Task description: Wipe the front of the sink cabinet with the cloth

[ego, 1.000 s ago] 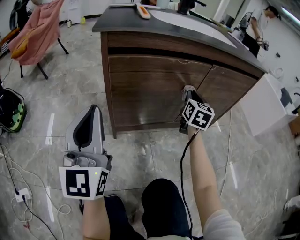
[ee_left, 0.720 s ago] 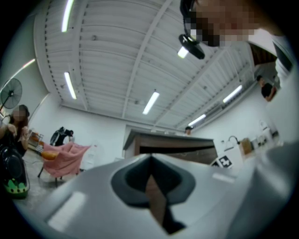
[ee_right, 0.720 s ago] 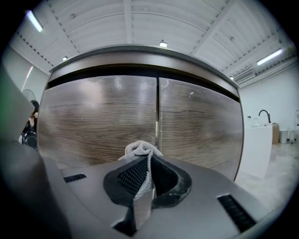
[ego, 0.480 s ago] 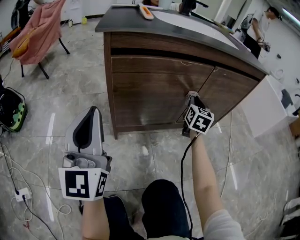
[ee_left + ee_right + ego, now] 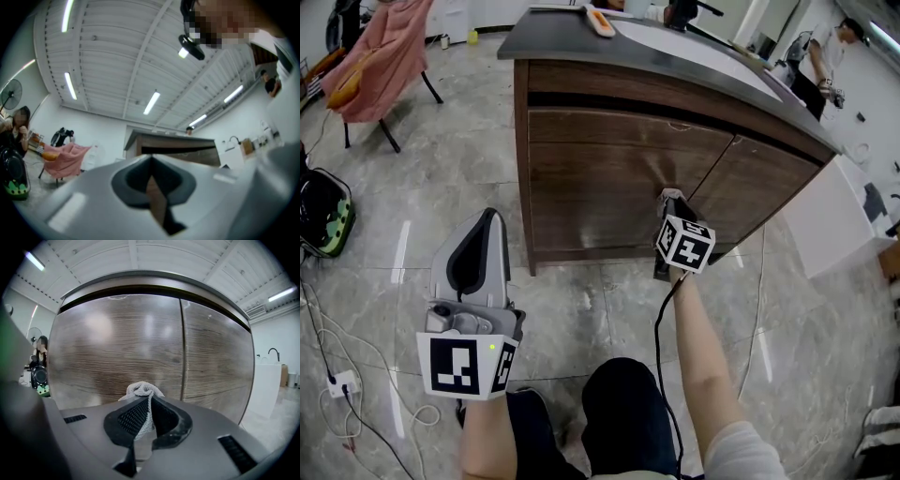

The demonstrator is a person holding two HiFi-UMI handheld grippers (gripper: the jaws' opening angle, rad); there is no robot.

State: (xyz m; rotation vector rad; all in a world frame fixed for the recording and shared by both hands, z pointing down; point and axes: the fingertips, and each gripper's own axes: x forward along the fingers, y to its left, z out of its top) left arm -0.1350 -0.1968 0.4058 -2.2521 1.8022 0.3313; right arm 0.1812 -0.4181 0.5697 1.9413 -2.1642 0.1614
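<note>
The right tongs (image 5: 149, 401) squeeze a bunched bit of the soft, light cloth (image 5: 141, 390) right by the cabinet (image 5: 140, 343) front, where a tight hold seems best, and the left tongs (image 5: 151, 161) are closed and empty.

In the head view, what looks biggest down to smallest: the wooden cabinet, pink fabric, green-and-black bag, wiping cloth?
1. sink cabinet
2. pink fabric, farther away
3. green-and-black bag, partly cut off
4. cloth, a tuft in the right hand-held gripper
</note>
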